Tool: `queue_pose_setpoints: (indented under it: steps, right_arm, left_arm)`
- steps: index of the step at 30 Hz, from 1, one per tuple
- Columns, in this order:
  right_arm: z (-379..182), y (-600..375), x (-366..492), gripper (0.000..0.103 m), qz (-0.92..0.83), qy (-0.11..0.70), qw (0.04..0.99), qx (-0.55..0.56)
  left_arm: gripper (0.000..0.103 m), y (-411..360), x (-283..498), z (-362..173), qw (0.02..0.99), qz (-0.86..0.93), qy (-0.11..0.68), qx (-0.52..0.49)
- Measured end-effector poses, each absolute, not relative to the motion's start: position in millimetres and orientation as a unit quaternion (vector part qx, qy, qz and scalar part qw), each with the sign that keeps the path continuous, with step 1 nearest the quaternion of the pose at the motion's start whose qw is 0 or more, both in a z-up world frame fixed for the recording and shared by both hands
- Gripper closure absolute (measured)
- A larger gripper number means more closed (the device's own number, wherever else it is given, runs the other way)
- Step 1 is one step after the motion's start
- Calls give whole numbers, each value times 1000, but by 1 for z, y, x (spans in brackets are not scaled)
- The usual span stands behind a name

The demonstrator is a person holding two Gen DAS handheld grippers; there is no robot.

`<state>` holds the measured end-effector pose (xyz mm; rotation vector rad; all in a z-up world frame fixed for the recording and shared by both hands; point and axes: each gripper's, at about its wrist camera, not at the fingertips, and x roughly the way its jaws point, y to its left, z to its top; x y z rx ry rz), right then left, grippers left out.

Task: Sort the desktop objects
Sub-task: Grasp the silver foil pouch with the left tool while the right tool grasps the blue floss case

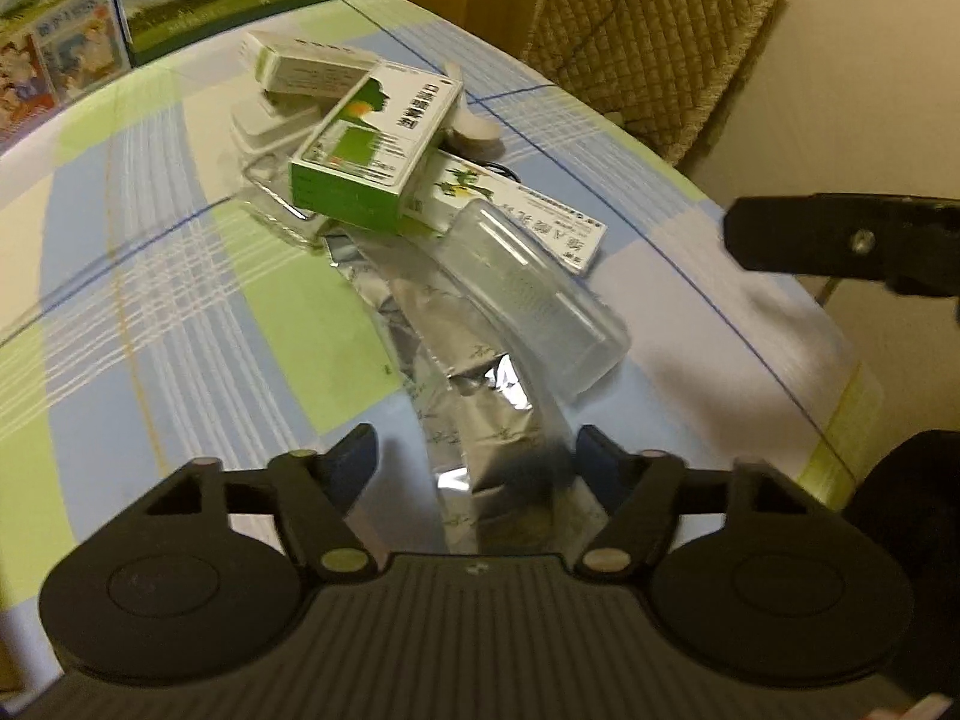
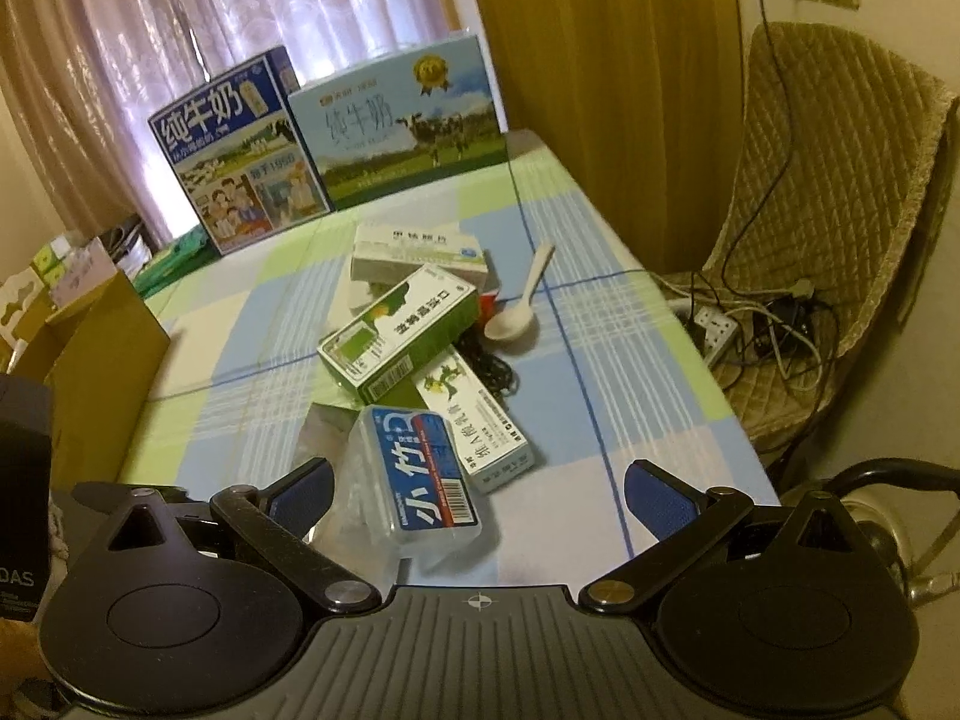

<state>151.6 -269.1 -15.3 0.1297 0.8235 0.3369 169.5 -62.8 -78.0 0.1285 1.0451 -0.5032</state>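
Observation:
A pile of small things lies on the checked tablecloth [image 2: 600,276]. A green-and-white box [image 2: 402,330] rests on a long white box [image 2: 480,426], with another white box [image 2: 420,249] behind them. A white spoon [image 2: 519,306] and a black cord [image 2: 495,369] lie beside them. A clear plastic case with a blue label [image 2: 420,474] sits at the near end, over silver foil packets [image 1: 462,372]. My right gripper [image 2: 480,495] is open, the case between its fingers, nearer the left one. My left gripper [image 1: 474,456] is open, straddling the foil. One black finger [image 1: 780,237] of the right gripper shows at the right of the left wrist view.
Two milk cartons [image 2: 234,150] [image 2: 402,120] stand at the table's far end. A cardboard box [image 2: 102,372] sits off the left edge. Off the right edge stands a quilted chair [image 2: 840,210] holding a power strip [image 2: 714,330] and tangled cables.

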Motion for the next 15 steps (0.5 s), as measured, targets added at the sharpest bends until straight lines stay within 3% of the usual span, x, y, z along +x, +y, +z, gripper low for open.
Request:
queue_pose_setpoints:
  steps: [2, 12, 15]
  right_arm:
    - [-19, -262, 156, 2, 173, 407, 896, 51]
    - [-46, -217, 177, 3, 213, 442, 872, 8]
    - [-57, -203, 185, 10, 216, 448, 867, -4]
  left_arm:
    - [58, -57, 171, -77, 830, -249, 496, 49]
    - [60, 4, 159, -72, 852, -180, 484, 86]
    - [58, 19, 158, -71, 856, -163, 483, 84]
